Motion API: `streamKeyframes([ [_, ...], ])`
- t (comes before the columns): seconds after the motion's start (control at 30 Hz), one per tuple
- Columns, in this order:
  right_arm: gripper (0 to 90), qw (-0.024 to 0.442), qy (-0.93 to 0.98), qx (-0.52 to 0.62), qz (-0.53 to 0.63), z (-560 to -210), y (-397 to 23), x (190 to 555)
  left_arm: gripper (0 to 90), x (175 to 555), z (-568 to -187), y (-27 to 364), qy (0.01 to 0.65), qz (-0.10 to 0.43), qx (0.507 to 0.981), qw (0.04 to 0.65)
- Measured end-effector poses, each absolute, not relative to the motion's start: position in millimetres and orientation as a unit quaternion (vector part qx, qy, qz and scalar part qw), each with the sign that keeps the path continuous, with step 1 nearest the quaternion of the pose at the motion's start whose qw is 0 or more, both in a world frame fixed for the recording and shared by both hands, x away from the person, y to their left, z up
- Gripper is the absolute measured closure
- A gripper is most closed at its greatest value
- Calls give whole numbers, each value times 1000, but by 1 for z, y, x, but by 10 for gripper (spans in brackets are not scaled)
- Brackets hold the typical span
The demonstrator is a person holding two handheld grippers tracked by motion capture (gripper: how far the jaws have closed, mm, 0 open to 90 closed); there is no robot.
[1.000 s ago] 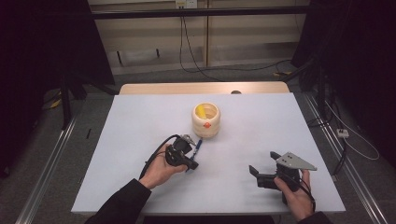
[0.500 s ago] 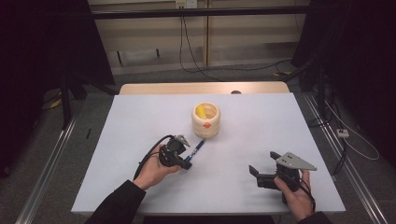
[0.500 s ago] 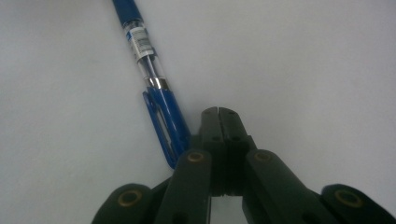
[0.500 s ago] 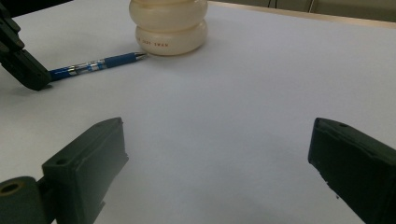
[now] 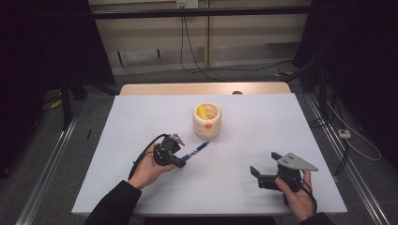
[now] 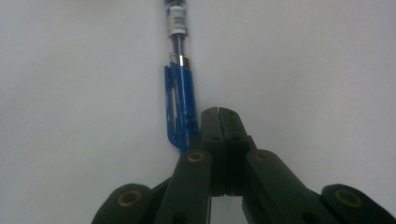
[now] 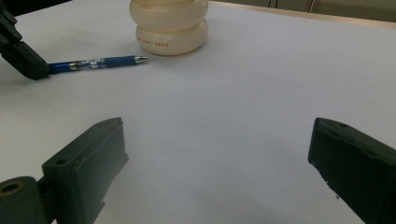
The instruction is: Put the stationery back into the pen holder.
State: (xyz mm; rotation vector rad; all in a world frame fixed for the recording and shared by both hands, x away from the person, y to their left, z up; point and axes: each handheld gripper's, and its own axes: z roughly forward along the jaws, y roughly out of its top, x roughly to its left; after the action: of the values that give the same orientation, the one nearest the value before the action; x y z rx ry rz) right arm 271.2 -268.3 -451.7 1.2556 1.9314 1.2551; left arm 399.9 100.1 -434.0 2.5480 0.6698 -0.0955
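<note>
My left gripper [image 5: 180,161] has its two black jaws pressed flat together with nothing between them. The blue pen [image 6: 180,100] lies on the white table [image 5: 244,140], and its clip end sits just beside my closed jaws, on their left side in the left gripper view. It may be touching the jaw there, but I am not holding it.

From above, the pen [image 5: 196,150] lies slanted between my left gripper and the round cream pot [image 5: 207,120]. Its tip points toward the pot but stops a little short of it.

My right gripper [image 5: 263,174] rests near the table's right side, well apart from the pen. Its jaws [image 7: 219,177] stand wide apart and hold nothing.

I think the pen is very light and stiff. It is thin, round and smooth, so it can roll or slip away if I push it. It lies flat, so I have to pinch it from both sides, low near the table. The best place looks like the middle, on the blue grip part [image 7: 119,61], because that looks less slippery than the clear shiny part. The clip could snap if I squeeze it hard, so I would not grab there. I would open my left jaws first, then close them gently across the pen.
</note>
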Motion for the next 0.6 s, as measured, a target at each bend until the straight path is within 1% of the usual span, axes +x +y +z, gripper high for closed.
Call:
streamKeyframes([
  [0.07,41,256,712,462,462,-452,-268,271,900,400,-436,101,268,-39,925,265],
  [0.13,40,256,712,463,462,-452,-268,271,900,402,-435,103,258,-33,930,258],
  [0.2,41,257,712,463,462,-452,-268,271,900,401,-436,103,275,-28,923,267],
  [0.23,41,256,712,463,462,-452,-268,271,900,403,-435,105,264,-24,929,257],
  [0.27,41,256,712,463,462,-452,-268,271,900,403,-436,105,273,-21,925,262],
  [0.6,41,256,712,463,462,-452,-268,271,900,406,-436,110,280,-25,922,267],
])
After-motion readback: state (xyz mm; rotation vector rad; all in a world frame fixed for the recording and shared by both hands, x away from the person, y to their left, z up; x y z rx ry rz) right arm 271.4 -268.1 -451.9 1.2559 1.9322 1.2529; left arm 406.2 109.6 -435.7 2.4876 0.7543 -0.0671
